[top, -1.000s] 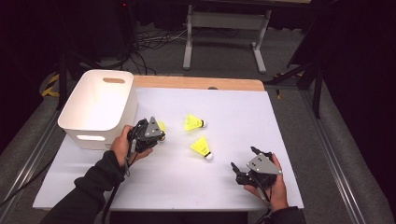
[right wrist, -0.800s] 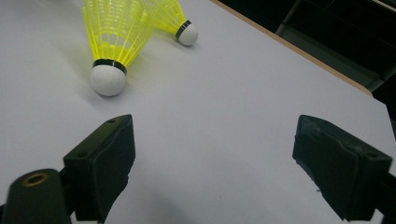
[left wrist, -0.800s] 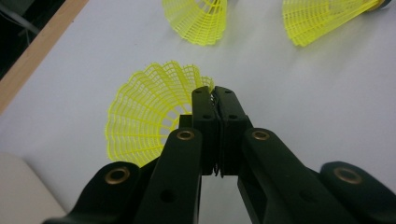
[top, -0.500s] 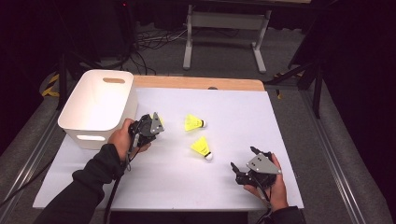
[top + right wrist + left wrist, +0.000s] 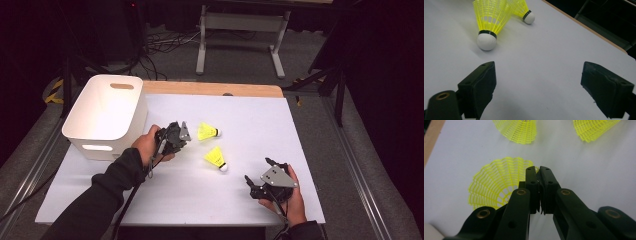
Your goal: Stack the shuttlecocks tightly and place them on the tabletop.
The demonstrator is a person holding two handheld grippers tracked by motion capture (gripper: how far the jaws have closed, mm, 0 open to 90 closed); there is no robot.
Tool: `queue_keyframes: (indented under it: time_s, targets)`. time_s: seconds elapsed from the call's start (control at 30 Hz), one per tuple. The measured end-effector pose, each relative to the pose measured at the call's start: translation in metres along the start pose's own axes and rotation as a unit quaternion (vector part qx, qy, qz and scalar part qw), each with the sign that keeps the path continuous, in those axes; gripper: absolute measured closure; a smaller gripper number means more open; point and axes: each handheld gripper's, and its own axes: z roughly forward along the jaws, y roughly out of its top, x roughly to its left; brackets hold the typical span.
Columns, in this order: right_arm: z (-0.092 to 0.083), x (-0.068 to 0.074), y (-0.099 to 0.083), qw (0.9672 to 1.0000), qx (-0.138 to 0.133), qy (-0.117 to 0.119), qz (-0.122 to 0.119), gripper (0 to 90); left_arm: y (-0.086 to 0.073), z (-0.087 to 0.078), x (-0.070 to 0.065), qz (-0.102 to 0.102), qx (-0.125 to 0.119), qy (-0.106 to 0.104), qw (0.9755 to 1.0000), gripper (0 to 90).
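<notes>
In the left gripper view my left gripper [image 5: 537, 170] is shut on the rim of a yellow mesh shuttlecock [image 5: 496, 182], pinching its skirt just above the white table. Its jaws have just eased a touch wider, with the mesh still between them. In the high view that left gripper [image 5: 182, 132] sits right of the white bin [image 5: 107, 132]. Two more yellow shuttlecocks lie ahead of it, the far shuttlecock [image 5: 206, 131] and the near shuttlecock [image 5: 216, 157]. My right gripper [image 5: 259, 171] rests open at the front right, its jaws [image 5: 537, 75] wide apart with nothing between them, facing the near shuttlecock [image 5: 489, 17].
The white bin has a handle slot and stands at the table's left. A wooden strip [image 5: 215, 90] runs along the table's far edge. Beyond it are a metal stand [image 5: 240, 22] and cables on a dark floor.
My left hand has moved right, away from the bin and toward the two loose shuttlecocks. The right hand has stayed put.
</notes>
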Motion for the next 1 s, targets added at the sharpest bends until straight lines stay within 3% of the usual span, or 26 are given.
queue_keyframes:
  time_s: [0.37,0.5,0.6,0.73,0.87,1.0]
  targets:
    - [0.003,0.003,0.002,0.9999,-0.005,0.009,-0.005,13.9,0.031,0.021,-0.008,0.033,0.041,-0.021,0.9984,86.9]
    - [0.002,0.004,0.003,0.9999,-0.006,0.012,-0.008,13.8,0.038,0.027,-0.012,0.056,0.091,-0.045,0.9933,88.2]
    - [0.003,0.004,0.003,0.9999,-0.005,0.014,-0.007,13.7,0.039,0.032,-0.010,0.042,0.087,-0.039,0.9946,87.4]
    - [0.004,0.005,0.003,0.9998,-0.005,0.015,-0.011,13.7,0.039,0.037,-0.007,0.028,0.075,-0.049,0.9956,85.9]
    - [0.005,0.006,0.004,0.9998,-0.004,0.015,-0.013,13.7,0.036,0.036,-0.004,0.005,0.056,-0.056,0.9968,83.7]
    - [0.005,0.006,0.003,0.9998,-0.002,0.017,-0.014,13.7,0.034,0.032,-0.001,-0.003,0.049,-0.061,0.9969,79.0]
